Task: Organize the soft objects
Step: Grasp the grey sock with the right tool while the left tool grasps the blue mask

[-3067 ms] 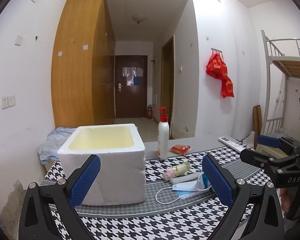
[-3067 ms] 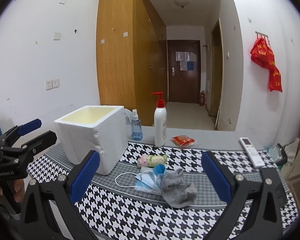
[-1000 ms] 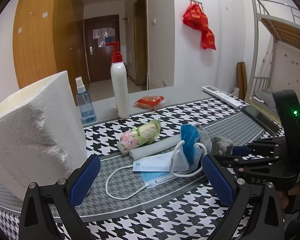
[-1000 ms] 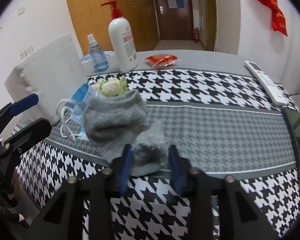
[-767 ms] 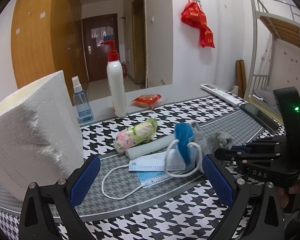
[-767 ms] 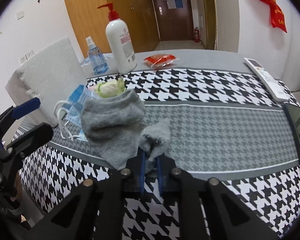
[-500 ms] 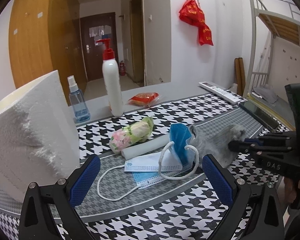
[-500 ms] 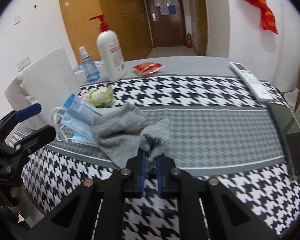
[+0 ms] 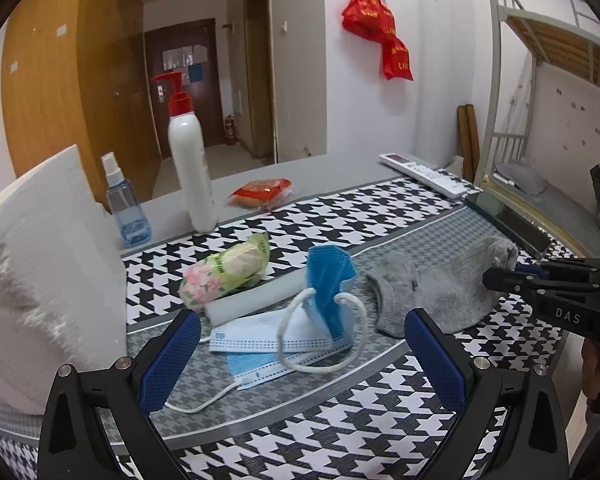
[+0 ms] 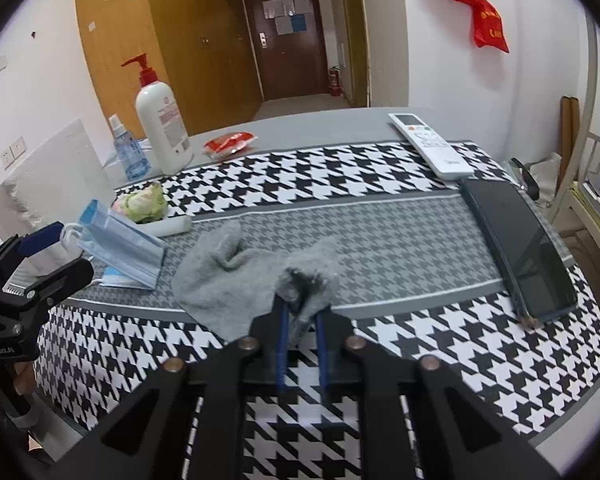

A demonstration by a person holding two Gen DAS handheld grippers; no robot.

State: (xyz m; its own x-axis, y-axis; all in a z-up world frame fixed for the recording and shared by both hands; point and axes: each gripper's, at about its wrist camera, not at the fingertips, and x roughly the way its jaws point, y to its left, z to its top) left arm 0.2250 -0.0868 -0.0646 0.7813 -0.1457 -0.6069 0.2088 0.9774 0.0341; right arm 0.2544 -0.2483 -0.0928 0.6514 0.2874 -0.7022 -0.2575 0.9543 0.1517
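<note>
Houndstooth tablecloth (image 10: 380,184) carries your grey sock (image 10: 228,276) near its front edge. Your right gripper (image 10: 300,320) is opening with the sock's end between its jaws. Your left gripper (image 9: 300,344) gapes empty.

Bare cloth (image 10: 380,240) right of grey sock (image 10: 236,276); phone (image 10: 520,248) bounds it. Left: masks (image 10: 120,248), foam box (image 9: 40,280) crowd passage.

White walls (image 9: 440,80), wooden wardrobe (image 9: 60,100), dark door (image 10: 288,36).

Fuzzy grey knit sock (image 10: 236,284), rough white foam box (image 9: 40,280), glossy phone (image 10: 520,248)
</note>
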